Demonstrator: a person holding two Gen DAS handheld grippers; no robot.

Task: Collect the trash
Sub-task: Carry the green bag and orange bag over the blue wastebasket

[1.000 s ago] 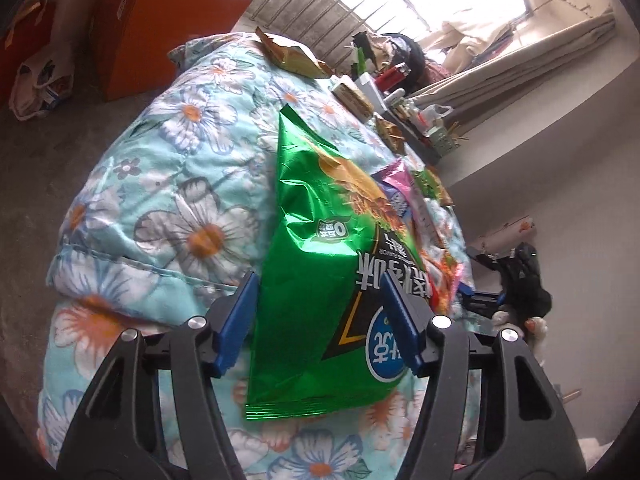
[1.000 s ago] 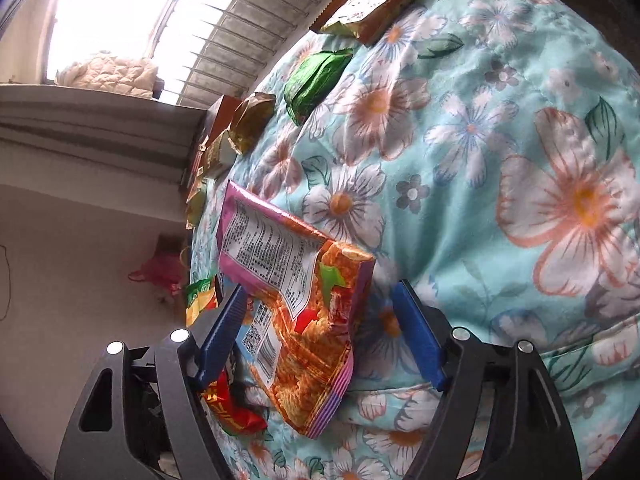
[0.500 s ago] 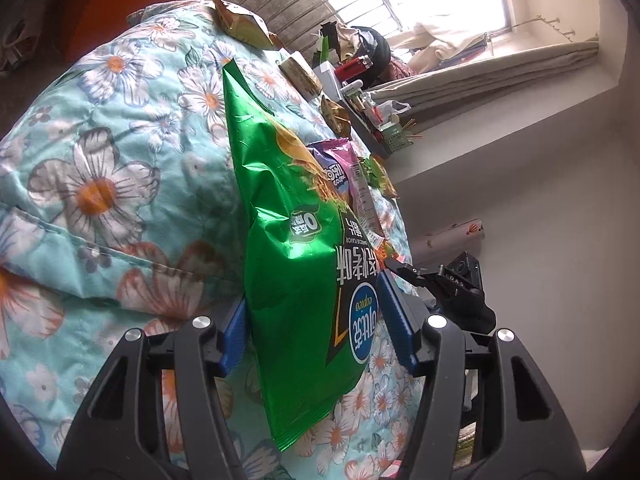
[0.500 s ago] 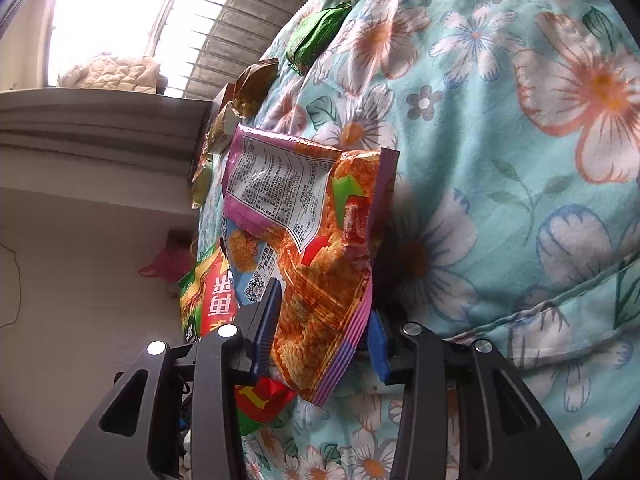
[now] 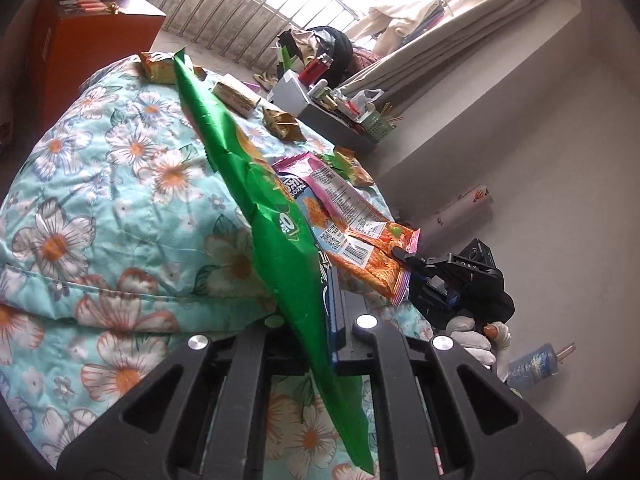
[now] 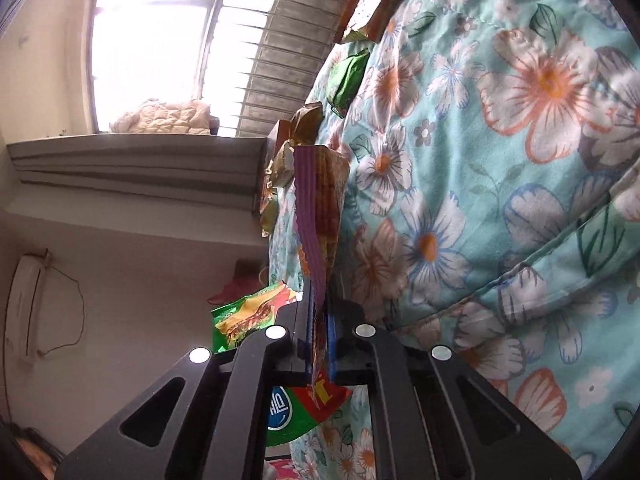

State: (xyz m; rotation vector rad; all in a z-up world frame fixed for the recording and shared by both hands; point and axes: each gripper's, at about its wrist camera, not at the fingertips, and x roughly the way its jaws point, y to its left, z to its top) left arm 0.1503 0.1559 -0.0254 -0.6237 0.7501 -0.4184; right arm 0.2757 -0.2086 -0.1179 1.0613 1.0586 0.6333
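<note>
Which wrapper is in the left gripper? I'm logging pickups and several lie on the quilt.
The big green bag, clamped edge-on in the left gripper. The pink-and-orange wrapper beside it is held by the right gripper.

We were in a home, in a bedroom. A flowered quilt [image 5: 120,208] covered the bed, and snack wrappers [image 5: 280,122] lay strewn over it. Behind it a barred window [image 5: 256,20] let in daylight, with a curtain [image 5: 440,46] beside it and a padded jacket [image 6: 160,118] on the sill. A cluttered desk [image 5: 340,128] stood by the bed, an orange box [image 5: 88,40] nearby.
</note>
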